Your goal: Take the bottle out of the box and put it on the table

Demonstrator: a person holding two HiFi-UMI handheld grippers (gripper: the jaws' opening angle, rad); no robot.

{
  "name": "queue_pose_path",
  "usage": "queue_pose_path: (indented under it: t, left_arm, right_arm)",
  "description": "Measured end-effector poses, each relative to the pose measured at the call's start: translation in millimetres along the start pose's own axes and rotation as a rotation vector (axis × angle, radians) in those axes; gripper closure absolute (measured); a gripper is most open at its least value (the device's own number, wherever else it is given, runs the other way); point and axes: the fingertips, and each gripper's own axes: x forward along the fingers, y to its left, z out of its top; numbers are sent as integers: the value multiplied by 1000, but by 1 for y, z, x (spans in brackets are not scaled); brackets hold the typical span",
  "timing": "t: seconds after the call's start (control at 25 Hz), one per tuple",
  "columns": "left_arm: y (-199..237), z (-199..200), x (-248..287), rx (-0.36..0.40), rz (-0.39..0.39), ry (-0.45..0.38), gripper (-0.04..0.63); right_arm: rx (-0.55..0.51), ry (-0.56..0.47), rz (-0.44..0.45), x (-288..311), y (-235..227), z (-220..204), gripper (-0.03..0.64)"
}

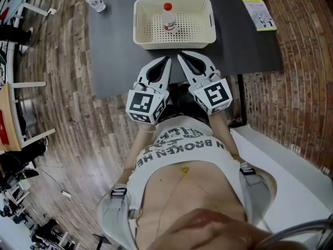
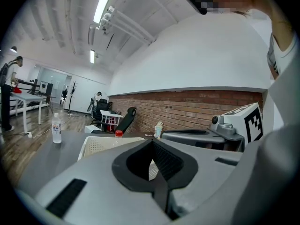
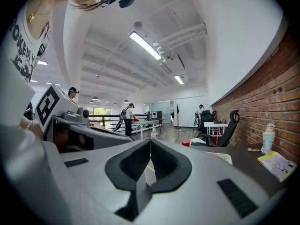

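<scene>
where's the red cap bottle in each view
Head view: red-capped bottle, upper centre, standing in the basket.
Left gripper view: only its cap shows, left of centre, above the basket.
Right gripper view: its cap, just right of centre, beyond the jaws.
Shared landmark: the white basket.

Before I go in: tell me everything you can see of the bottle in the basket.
The bottle is small, clear plastic with a red cap. It stands upright near the middle of the cream perforated basket, on its floor, clear of all four walls. Nothing else touches it. In the left gripper view only the cap shows above the basket's rim.
</scene>
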Motion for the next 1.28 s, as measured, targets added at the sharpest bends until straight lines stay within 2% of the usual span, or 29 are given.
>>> queue_pose_path:
  t: [0.36, 0.76, 1.28]
  left_arm:
    - [9, 25, 59, 14, 15, 5, 589]
    - [11, 38, 107, 20, 46, -2, 589]
    - [18, 35, 141, -27, 169, -29, 589]
  right_arm:
    - [10, 0, 32, 22, -58, 14, 607]
    - [12, -9, 69, 34, -101, 19, 607]
    - [-14, 12, 177, 43, -136, 8, 607]
